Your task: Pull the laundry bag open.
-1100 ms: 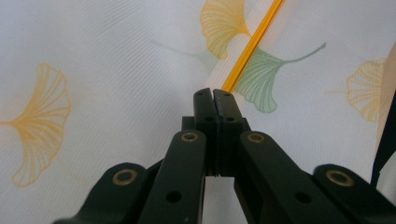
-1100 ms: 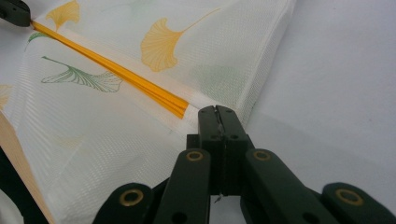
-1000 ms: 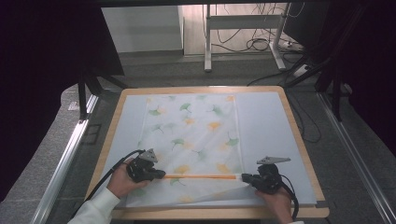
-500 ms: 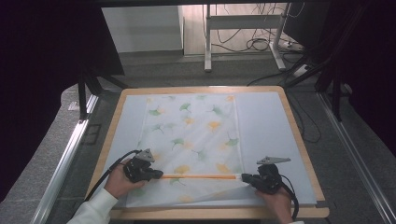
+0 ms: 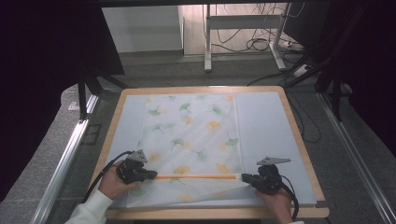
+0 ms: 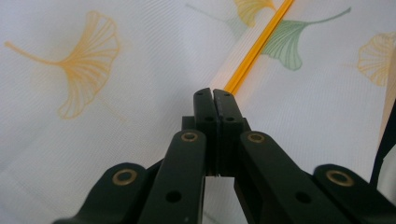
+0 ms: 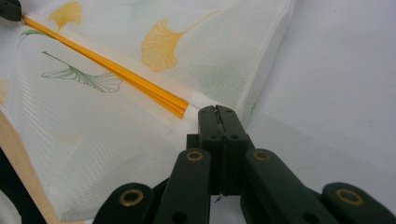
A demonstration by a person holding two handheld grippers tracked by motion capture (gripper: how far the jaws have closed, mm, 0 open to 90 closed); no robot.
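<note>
From above, my left gripper and right gripper each pinch an end of the leaf-print cloth's orange strip near the table's front edge. Close up, both jaws are clamped shut on cloth, with mesh weave visible.

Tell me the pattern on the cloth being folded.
White cloth with orange and green ginkgo leaves; clearest in the left gripper view.

No legible text, label, brand, number or sign anywhere.
</note>
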